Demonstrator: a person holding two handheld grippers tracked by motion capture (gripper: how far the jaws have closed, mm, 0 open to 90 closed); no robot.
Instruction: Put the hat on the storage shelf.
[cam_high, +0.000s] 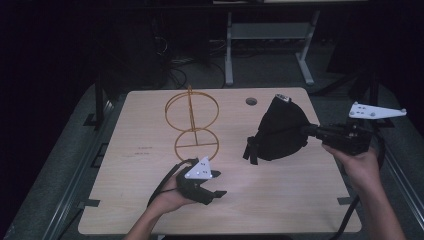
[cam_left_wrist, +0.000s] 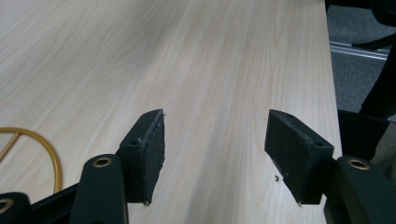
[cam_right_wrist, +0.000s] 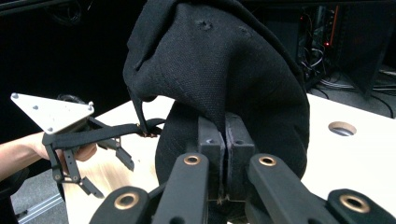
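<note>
Right gripper (cam_right_wrist: 225, 140) pinching black cap (cam_high: 280, 131) fabric, jaws closed. Left gripper (cam_high: 216, 184) idling open. Probably heading for wire stand (cam_high: 192, 120); keeping pinch firm, lifting slowly.

Light wood table (cam_high: 280, 210) had a round cable hole (cam_high: 251, 101) near its far edge. Grey metal desk frame (cam_high: 270, 31) stood behind it on the floor, with loose cables (cam_high: 172, 70) beside it.
</note>
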